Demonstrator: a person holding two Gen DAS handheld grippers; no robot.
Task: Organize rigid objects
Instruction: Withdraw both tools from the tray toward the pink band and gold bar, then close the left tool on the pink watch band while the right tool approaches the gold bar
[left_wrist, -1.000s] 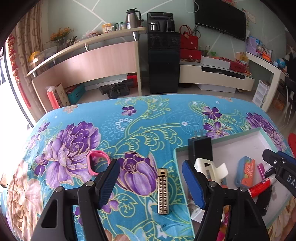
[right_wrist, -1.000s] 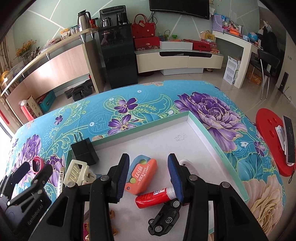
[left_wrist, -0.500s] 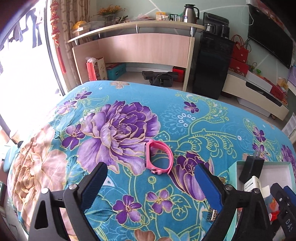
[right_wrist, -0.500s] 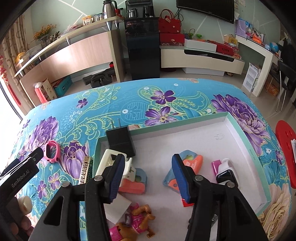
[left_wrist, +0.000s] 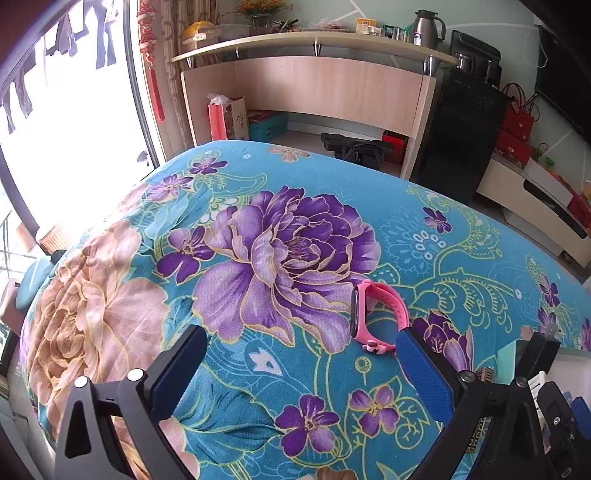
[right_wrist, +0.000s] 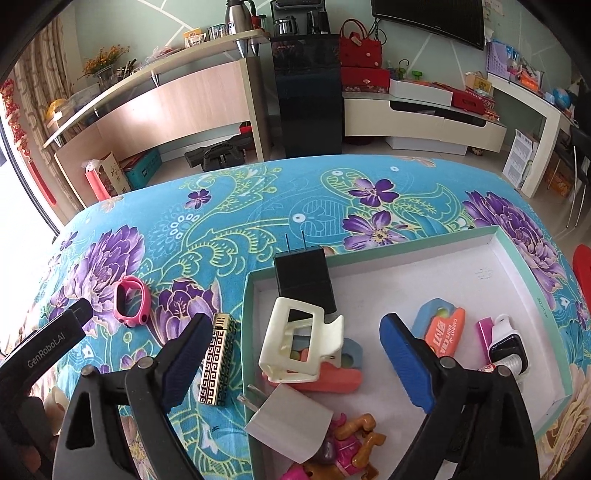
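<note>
A pink wristband (left_wrist: 376, 317) lies on the floral tablecloth, just beyond the right fingertip of my left gripper (left_wrist: 297, 343). Its jaws are opening wide with only cloth between them. A gold patterned lighter (right_wrist: 218, 363) lies on the cloth beside the teal-rimmed white tray (right_wrist: 406, 251). My right gripper (right_wrist: 295, 325) hovers over the tray's left part. These jaws are opening too, and a cream claw clip (right_wrist: 295, 343) lies beneath them, untouched. The wristband (right_wrist: 133, 302) also shows in the right wrist view, next to one of the left fingers (right_wrist: 70, 314).
The tray also holds a black charger (right_wrist: 304, 280), a white plug (right_wrist: 288, 424), an orange toy knife (right_wrist: 443, 332), a small watch (right_wrist: 502, 339) and a pink toy figure (right_wrist: 343, 450). The table's far edge drops to the floor. A red stool (right_wrist: 583, 266) stands at the right.
My left gripper swung left from the lighter and tray edge toward the pink wristband, and its jaws spread. The right gripper shifted left across the tray to the cream clip and widened.
</note>
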